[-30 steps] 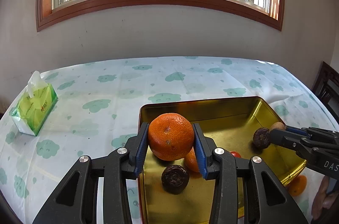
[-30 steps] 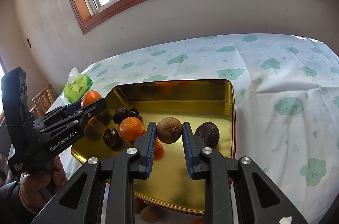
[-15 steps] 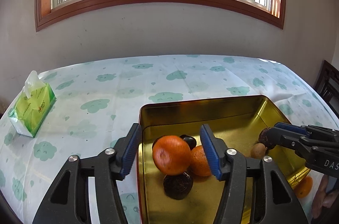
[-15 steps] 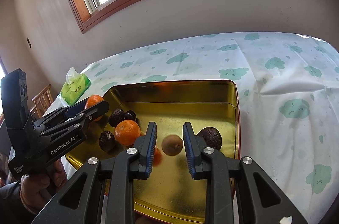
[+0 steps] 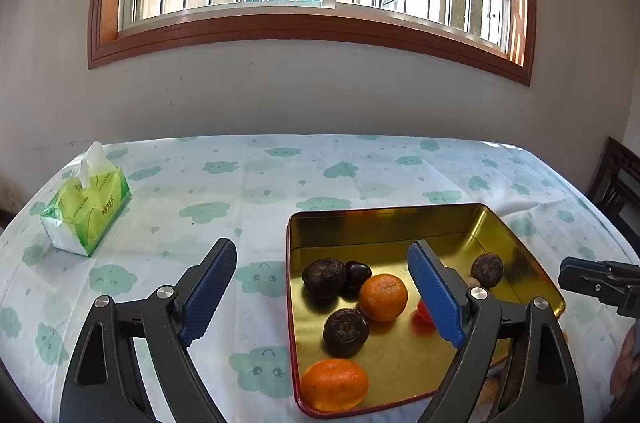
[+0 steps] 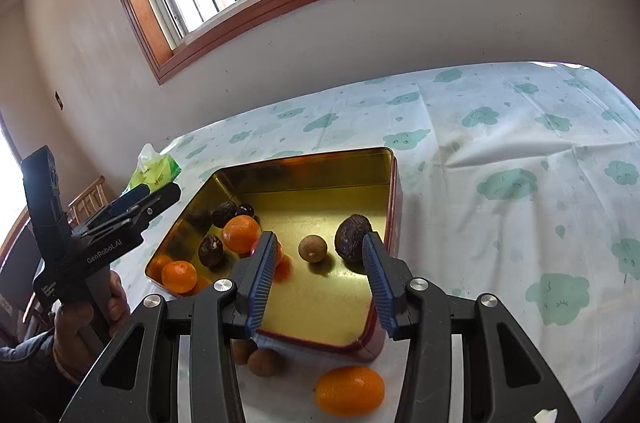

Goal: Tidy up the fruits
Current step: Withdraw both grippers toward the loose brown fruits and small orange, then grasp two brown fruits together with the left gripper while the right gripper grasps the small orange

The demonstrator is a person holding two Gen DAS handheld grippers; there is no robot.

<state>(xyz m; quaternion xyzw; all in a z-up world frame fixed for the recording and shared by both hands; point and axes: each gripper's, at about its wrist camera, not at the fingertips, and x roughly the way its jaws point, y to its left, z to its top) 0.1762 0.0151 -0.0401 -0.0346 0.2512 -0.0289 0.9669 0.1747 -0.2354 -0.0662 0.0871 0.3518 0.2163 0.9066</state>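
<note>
Fruit tin [image 5: 520,243]: I see a gold-lined tin with a red outer wall, lying flat on the table; all the sorted fruit sits inside it.
Oranges: one orange [image 5: 383,297] rests mid-tin, a second orange [image 5: 334,382] lies in the near left corner of the left wrist view.
Dark fruits: two wrinkled dark fruits [image 5: 324,278] flank the middle orange, with a small glossy dark one just beside; a third wrinkled fruit [image 6: 353,236] lies by the tin's right wall.
Small brown fruit [image 6: 312,248]: free on the tin floor, just beside that third wrinkled fruit — nothing touches it.
Left gripper [image 5: 324,297]: my left jaws are opening and already stand wide; the blue pads [image 5: 208,293] straddle the tin's left wall, one over the cloth, one over the tin, and press on nothing.
Right gripper [image 6: 318,277]: my right jaws are opening, moderately parted; the small brown fruit shows in the gap beyond the tips, untouched — nothing held.
Loose fruit: an oval orange fruit [image 6: 350,390] and two small brown ones [image 6: 264,362] lie on the cloth outside the tin's near wall, beneath the right gripper.
Table [image 5: 280,175]: covered by a white cloth printed with green clouds.
Tissue pack [image 5: 86,209]: green, well apart from the tin at the left.
Hand [image 6: 86,319]: grips the left gripper's handle.
</note>
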